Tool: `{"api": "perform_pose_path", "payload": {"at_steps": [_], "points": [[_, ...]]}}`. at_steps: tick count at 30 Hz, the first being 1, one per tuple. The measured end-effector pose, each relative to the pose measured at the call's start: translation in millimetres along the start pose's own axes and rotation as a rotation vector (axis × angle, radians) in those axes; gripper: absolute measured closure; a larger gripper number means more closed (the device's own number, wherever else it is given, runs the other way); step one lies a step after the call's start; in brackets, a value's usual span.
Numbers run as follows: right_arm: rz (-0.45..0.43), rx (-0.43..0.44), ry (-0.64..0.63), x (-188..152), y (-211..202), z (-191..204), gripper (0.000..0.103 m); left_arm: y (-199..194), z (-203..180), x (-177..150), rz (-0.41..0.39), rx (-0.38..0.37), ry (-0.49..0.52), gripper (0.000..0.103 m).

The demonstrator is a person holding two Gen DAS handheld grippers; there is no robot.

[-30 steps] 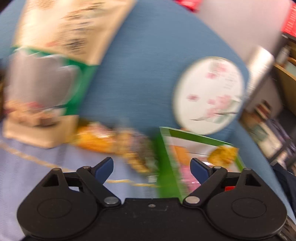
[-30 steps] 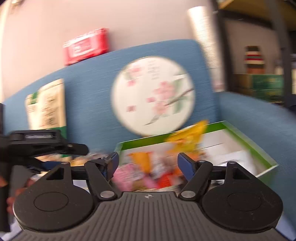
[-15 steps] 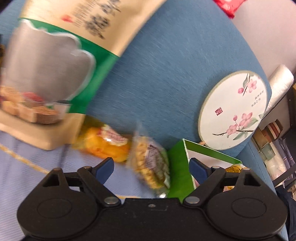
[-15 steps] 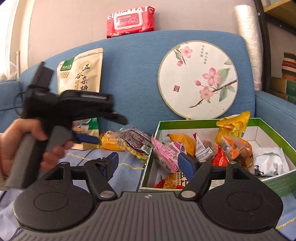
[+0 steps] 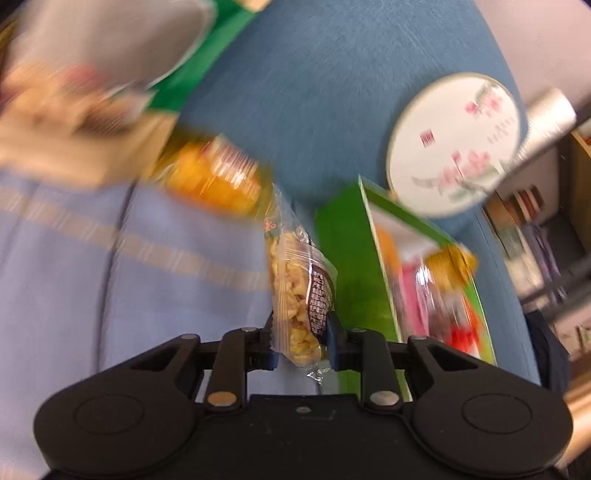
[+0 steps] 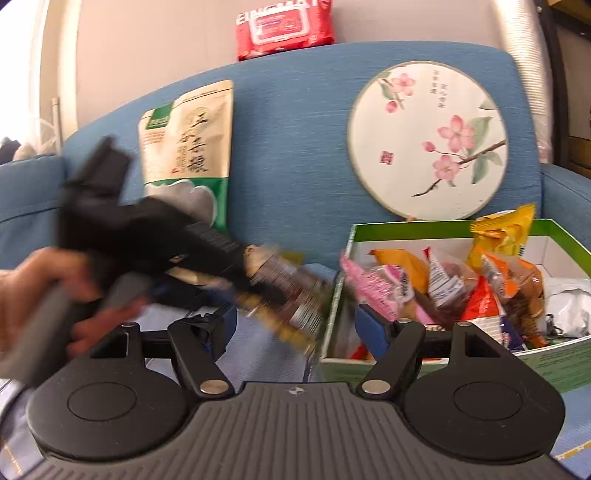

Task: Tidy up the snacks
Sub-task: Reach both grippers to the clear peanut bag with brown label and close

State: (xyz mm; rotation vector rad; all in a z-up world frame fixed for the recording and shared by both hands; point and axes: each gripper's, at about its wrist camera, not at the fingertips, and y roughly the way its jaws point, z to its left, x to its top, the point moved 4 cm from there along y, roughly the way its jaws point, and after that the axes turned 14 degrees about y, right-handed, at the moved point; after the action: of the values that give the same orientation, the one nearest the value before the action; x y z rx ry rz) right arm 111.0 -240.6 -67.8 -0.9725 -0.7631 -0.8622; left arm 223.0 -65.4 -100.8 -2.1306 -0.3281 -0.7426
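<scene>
Left wrist view: left gripper (image 5: 300, 341), open half a second ago, now clamps the clear snack packet (image 5: 299, 291) beside the green box (image 5: 341, 266), ready for boxing; right gripper (image 6: 293, 328) idles open.

Both wrist views face the green box (image 5: 343, 266) (image 6: 561, 354).

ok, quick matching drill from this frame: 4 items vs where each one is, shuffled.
Items:
1. clear snack pack
2. red wipes pack
3. round fan
4. pink snack

Places:
a. leaning on sofa back
b. on top of sofa back
c. in the green box
d. between the left gripper fingers

Pairs: 1-d, 2-b, 3-a, 4-c
</scene>
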Motion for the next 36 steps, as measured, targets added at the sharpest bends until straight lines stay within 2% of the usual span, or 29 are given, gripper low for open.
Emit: {"api": "perform_pose_path", "payload": {"at_steps": [1, 2, 3, 4, 5, 6, 10, 14, 17, 21, 27, 29, 32, 34, 35, 36], "points": [[0.010, 0.013, -0.004, -1, 0, 2, 0.000, -13, 2, -11, 0.002, 0.008, 0.001, 0.100], [0.020, 0.024, -0.007, -3, -1, 5, 0.000, -29, 4, -21, -0.010, 0.042, 0.004, 0.070], [0.024, 0.034, -0.008, -4, -2, 7, 0.000, -42, 8, -31, -0.022, 0.088, 0.016, 0.035], [0.028, 0.046, -0.011, -6, -4, 10, 0.000, -54, 10, -39, -0.033, 0.146, 0.043, 0.028], [0.039, 0.061, -0.013, -8, -4, 13, 0.000, -65, 13, -46, -0.050, 0.193, 0.073, 0.027], [0.050, 0.076, -0.011, -11, -5, 16, 0.000, -75, 14, -51, -0.065, 0.209, 0.093, 0.027], [0.124, 0.121, 0.006, -22, 3, 24, 0.000, -93, 23, -56, -0.080, 0.166, 0.041, 0.023], [0.174, 0.097, 0.023, -30, 13, 19, 0.000, -78, 15, -45, -0.082, 0.149, 0.063, 0.016], [0.205, 0.073, 0.079, -31, 20, 7, 0.000, -64, 13, -44, -0.078, 0.131, 0.064, 0.016], [0.253, 0.086, 0.178, -33, 26, -3, 0.000, -47, 15, -43, -0.068, 0.122, 0.041, 0.016], [0.297, 0.101, 0.236, -38, 32, -4, 0.000, -34, 16, -43, -0.042, 0.123, 0.039, 0.016], [0.319, 0.106, 0.250, -41, 36, -4, 0.009, -31, 15, -44, -0.036, 0.122, 0.039, 0.018], [0.324, 0.112, 0.252, -43, 38, -3, 0.013, -29, 14, -45, -0.030, 0.135, 0.046, 0.020], [0.322, 0.113, 0.248, -42, 37, -3, 0.023, -29, 12, -46, -0.027, 0.148, 0.055, 0.022], [0.322, 0.117, 0.256, -41, 37, -3, 0.029, -29, 11, -46, -0.024, 0.151, 0.061, 0.028], [0.327, 0.124, 0.268, -40, 37, -5, 0.035, -28, 9, -47, -0.017, 0.147, 0.061, 0.042]]}}
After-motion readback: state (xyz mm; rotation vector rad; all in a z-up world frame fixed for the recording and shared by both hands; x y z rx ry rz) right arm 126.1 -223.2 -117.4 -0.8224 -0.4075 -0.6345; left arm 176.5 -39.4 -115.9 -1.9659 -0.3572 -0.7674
